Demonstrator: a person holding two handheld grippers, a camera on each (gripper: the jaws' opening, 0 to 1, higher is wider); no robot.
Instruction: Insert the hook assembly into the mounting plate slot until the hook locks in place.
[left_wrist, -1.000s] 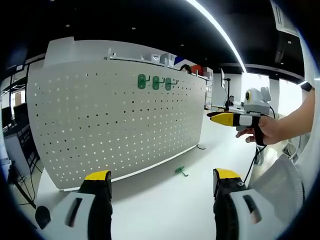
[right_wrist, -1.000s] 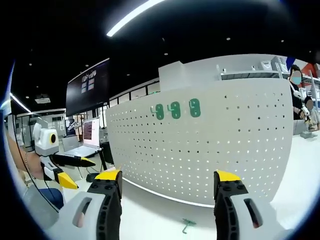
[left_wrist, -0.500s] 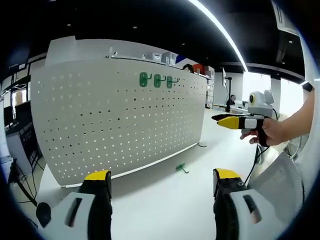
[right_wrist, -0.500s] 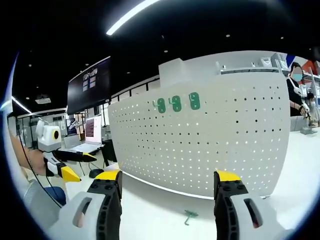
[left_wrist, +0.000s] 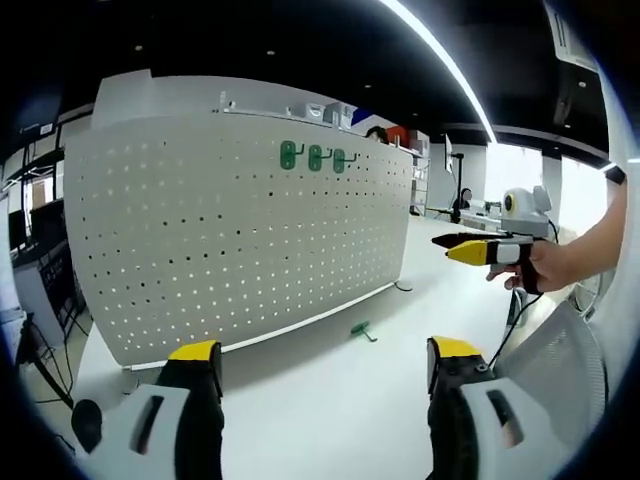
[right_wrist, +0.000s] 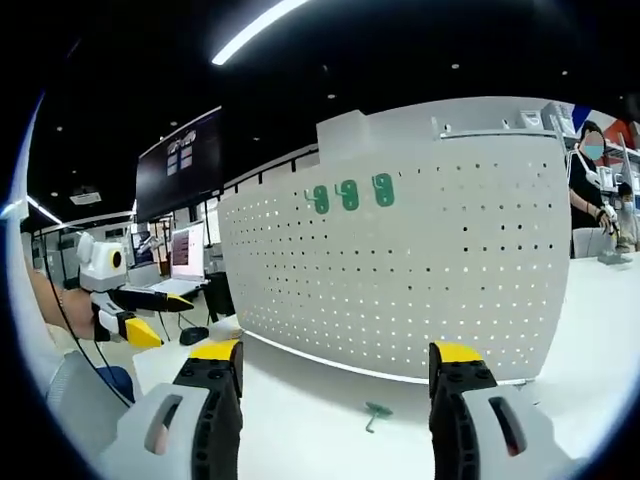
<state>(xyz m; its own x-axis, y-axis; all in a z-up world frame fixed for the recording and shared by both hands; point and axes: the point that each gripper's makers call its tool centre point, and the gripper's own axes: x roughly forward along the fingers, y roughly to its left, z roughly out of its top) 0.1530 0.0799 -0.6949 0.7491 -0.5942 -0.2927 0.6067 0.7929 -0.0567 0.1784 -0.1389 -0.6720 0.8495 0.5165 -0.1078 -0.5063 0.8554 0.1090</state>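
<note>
A white perforated mounting plate (left_wrist: 240, 220) (right_wrist: 420, 270) stands upright on the white table. Three green hooks (left_wrist: 312, 157) (right_wrist: 348, 194) hang side by side near its top edge. One loose green hook (left_wrist: 364, 331) (right_wrist: 376, 413) lies on the table in front of the plate. My left gripper (left_wrist: 316, 375) is open, its jaws apart with nothing between them, short of the loose hook. My right gripper (right_wrist: 336, 375) is open too, above and just behind the loose hook. In the left gripper view the right gripper (left_wrist: 468, 246) is held in a hand at the right. In the right gripper view the left gripper (right_wrist: 150, 315) sits at the far left.
The white table (left_wrist: 330, 400) runs under both grippers. A monitor (right_wrist: 178, 176) hangs at the back left, with a laptop (right_wrist: 180, 270) beneath it. A person (right_wrist: 590, 190) stands behind the plate at the right. Shelving with items (left_wrist: 330, 115) rises behind the plate's top.
Both views have drifted slightly toward the table; the loose hook sits a little higher in each picture. The other gripper in each view has dropped slightly. Jaws stayed open.
</note>
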